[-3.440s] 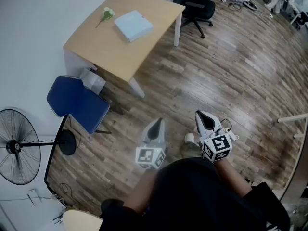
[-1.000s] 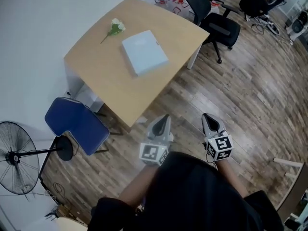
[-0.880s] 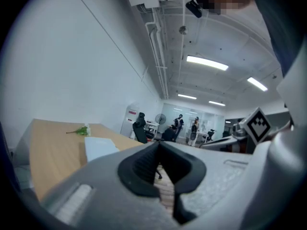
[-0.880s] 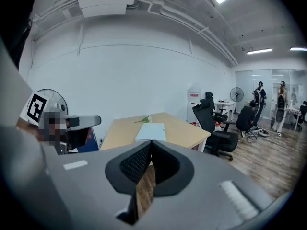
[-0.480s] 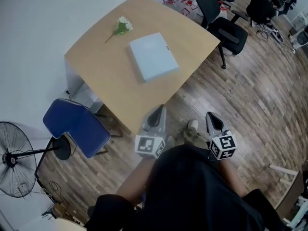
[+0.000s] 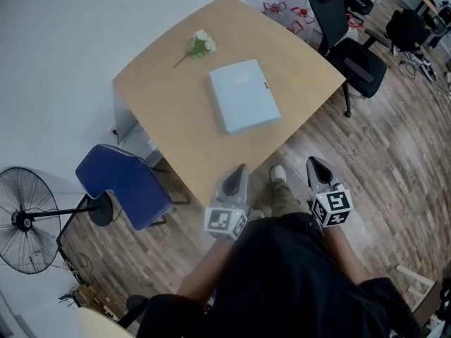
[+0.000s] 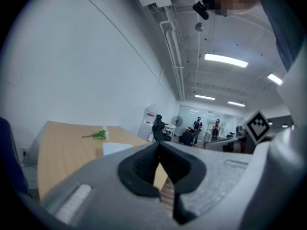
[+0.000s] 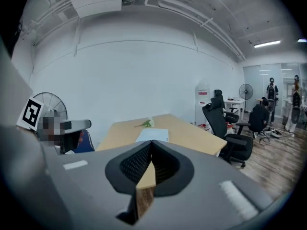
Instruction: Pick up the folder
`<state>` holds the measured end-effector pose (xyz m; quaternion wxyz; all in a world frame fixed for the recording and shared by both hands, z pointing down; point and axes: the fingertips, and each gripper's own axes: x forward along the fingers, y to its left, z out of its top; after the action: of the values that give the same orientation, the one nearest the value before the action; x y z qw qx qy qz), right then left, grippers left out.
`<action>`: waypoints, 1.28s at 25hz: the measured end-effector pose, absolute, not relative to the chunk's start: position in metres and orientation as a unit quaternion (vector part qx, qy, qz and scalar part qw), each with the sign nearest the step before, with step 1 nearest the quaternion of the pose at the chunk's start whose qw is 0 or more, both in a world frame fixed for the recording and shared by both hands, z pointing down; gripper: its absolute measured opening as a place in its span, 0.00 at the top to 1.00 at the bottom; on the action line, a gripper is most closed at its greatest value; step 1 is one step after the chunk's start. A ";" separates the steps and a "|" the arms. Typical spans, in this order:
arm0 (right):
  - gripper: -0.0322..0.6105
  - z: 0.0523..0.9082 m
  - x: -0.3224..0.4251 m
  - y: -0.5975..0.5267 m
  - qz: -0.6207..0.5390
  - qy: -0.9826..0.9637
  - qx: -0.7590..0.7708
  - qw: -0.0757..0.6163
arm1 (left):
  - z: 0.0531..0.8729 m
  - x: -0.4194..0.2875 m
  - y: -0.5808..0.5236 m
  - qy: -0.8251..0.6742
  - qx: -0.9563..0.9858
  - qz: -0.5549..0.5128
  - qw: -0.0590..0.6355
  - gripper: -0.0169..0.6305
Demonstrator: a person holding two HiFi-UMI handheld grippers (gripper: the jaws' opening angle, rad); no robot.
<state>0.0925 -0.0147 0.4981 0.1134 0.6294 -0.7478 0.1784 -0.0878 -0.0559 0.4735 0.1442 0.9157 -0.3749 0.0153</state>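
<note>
A pale blue folder (image 6: 244,95) lies flat near the middle of the light wooden table (image 6: 169,125); it also shows as a pale slab (image 8: 153,134) in the right gripper view and as the folder (image 7: 115,148) in the left gripper view. My left gripper (image 6: 242,167) hangs shut and empty just off the table's near corner. My right gripper (image 6: 312,161) is shut and empty over the wooden floor, to the right of that corner. Both stand well short of the folder.
A small flower sprig (image 6: 199,46) lies on the table beyond the folder. A blue chair (image 6: 123,186) stands left of the table, a standing fan (image 6: 27,218) further left. Black office chairs (image 6: 349,37) stand at the table's right. The person's shoe (image 6: 277,174) shows between the grippers.
Table and folder have drawn closer and lower in the head view as the person walks up. Both grippers, still shut, have come from open floor to the table's near corner.
</note>
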 end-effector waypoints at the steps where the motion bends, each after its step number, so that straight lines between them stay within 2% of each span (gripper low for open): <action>1: 0.95 0.495 0.095 -0.031 0.176 -0.755 0.622 0.111 | 0.474 -0.086 -0.067 -0.384 0.912 0.018 0.145 0.97; 8: 0.95 0.493 0.141 -0.127 0.175 -0.783 0.587 0.110 | 0.465 -0.056 -0.143 -0.429 0.893 0.025 0.137 0.97; 14: 0.95 0.518 0.164 -0.181 0.200 -0.805 0.544 0.123 | 0.475 -0.060 -0.208 -0.497 0.852 0.043 0.157 0.97; 19: 0.95 0.550 0.182 -0.221 0.198 -0.827 0.500 0.163 | 0.484 -0.042 -0.246 -0.521 0.838 0.056 0.157 0.97; 24: 0.95 0.582 0.186 -0.268 0.200 -0.843 0.463 0.188 | 0.515 -0.033 -0.272 -0.545 0.813 0.070 0.194 0.97; 29: 0.95 0.614 0.175 -0.304 0.214 -0.858 0.432 0.181 | 0.557 -0.024 -0.286 -0.517 0.805 0.075 0.281 0.97; 32: 0.95 0.633 0.159 -0.309 0.238 -0.855 0.415 0.199 | 0.576 -0.034 -0.291 -0.519 0.800 0.080 0.291 0.97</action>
<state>0.1595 -0.3094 0.6333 0.1995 0.4146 -0.8555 0.2377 -0.0345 -0.2911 0.5765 0.2909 0.8000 -0.5187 0.0802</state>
